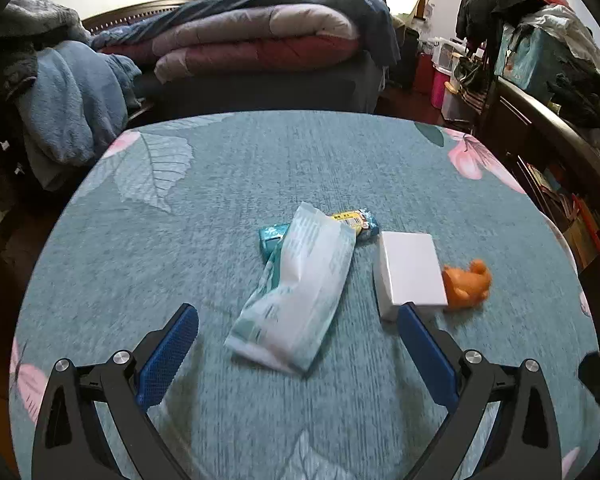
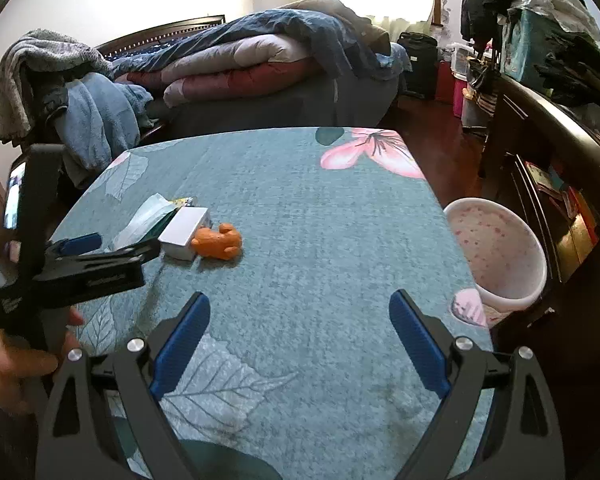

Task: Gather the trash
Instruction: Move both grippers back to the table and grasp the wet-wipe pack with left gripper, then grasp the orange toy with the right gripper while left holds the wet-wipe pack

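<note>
A white and teal empty wrapper (image 1: 296, 292) lies mid-table, overlapping a small teal snack wrapper (image 1: 360, 222). A white box (image 1: 410, 274) and an orange toy bear (image 1: 466, 284) lie to its right. My left gripper (image 1: 298, 312) is open, low over the table, its fingers either side of the big wrapper's near end. The right wrist view shows the wrapper (image 2: 142, 220), box (image 2: 184, 236), bear (image 2: 218, 242) and left gripper (image 2: 108, 246) at left. My right gripper (image 2: 300, 300) is open and empty over bare cloth.
The table (image 1: 220, 168) has a teal floral cloth. A pink-speckled white bin (image 2: 500, 252) stands off the table's right edge. A bed with piled blankets (image 1: 260, 36) lies behind, and dark shelves (image 2: 560, 168) with clutter stand at right.
</note>
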### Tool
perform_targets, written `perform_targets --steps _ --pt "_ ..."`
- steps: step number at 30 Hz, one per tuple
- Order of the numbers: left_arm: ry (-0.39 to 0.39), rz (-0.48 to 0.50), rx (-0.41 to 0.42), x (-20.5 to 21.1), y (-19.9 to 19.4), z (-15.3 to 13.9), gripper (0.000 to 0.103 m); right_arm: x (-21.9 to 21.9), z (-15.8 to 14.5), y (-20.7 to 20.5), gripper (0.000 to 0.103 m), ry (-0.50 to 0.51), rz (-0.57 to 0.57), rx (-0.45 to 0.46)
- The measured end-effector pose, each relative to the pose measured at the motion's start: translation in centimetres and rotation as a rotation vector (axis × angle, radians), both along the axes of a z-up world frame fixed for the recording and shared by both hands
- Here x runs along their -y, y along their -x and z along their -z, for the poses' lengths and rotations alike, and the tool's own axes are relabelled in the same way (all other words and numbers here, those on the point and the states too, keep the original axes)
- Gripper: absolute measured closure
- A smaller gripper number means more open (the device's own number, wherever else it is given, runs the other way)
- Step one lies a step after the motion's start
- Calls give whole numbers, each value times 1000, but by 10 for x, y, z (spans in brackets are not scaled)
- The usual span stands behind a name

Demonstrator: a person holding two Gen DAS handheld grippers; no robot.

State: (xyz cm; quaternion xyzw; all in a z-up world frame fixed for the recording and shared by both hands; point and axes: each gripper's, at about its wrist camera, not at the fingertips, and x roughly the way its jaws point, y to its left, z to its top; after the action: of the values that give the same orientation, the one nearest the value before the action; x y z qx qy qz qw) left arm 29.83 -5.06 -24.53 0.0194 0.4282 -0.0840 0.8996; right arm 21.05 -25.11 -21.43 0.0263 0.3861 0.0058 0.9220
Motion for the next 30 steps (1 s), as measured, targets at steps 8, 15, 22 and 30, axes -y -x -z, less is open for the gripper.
perform_targets --steps 8,15,22,30 --pt "-7 15 4 1 -8 1 48 -12 7 -13 11 -6 -13 -16" --pt "109 -1 3 -21 2 -5 59 -33 8 -18 11 8 -45 -23" --pt "209 -65 42 -57 26 -21 59 -55 16 -31 11 6 -70 -41" --pt "214 -114 45 -85 35 -24 59 -68 36 -67 11 68 -40 -81"
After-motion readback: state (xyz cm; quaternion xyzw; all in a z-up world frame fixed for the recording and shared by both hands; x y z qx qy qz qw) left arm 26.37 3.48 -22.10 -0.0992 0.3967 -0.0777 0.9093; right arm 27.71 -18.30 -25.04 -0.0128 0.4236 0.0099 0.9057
